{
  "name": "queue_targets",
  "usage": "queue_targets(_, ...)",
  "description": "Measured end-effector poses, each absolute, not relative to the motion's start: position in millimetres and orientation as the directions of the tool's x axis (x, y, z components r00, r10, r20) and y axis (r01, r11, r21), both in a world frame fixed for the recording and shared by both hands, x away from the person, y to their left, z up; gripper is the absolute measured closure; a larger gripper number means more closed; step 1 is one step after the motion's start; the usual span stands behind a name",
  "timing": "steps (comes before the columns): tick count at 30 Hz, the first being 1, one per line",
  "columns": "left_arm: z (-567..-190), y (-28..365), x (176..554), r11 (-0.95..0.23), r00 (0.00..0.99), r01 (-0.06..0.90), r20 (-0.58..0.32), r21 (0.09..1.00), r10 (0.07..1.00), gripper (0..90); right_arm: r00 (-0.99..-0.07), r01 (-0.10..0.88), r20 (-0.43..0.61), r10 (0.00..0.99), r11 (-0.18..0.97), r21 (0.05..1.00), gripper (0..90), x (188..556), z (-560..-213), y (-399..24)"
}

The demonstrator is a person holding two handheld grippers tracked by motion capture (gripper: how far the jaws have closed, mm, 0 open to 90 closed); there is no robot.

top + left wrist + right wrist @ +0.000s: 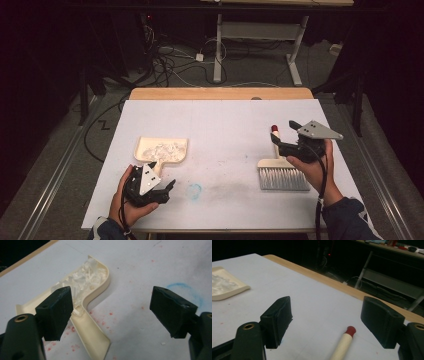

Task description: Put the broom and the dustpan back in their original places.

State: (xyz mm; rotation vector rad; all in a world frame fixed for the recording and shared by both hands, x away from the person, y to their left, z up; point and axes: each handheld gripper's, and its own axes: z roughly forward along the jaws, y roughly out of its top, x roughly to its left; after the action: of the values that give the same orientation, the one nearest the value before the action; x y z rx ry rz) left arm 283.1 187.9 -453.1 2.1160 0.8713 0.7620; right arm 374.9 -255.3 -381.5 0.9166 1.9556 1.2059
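While both of your grippers hover over the white counter (225,130), their fingers stand wide apart and grip nothing. Your left gripper (112,312) sits near the counter's near-left edge, with one finger (57,312) above the handle of the cream dustpan (92,287) and the other finger (172,311) over bare counter; whether the first touches the handle you cannot tell. Your right gripper (327,322) hangs over the brush (282,172), whose red-tipped handle (344,342) lies between its fingers, touching neither. The left gripper view shows you what the high view blurs: the dustpan holds a heap of clear white shards (85,280), red specks dot the counter around the handle, and a blue circle (185,291) is drawn just past the right finger. The high view shows the brush's grey bristles (284,178) pointing toward you, near the right edge. Between dustpan and brush the counter's middle is open, as is its far half up to the bare wood strip (220,93) at the far edge.
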Motion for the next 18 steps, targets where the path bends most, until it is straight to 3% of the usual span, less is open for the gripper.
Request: queue_targets(18, -455.6, 183.9, 281.8, -0.531, 0.611, 0.334, 0.250, 0.779, 0.751, 17.3, -0.578, 0.164, -0.206, 0.790, 0.360, 0.918, 20.7, 338.7, -373.5, -254.6)
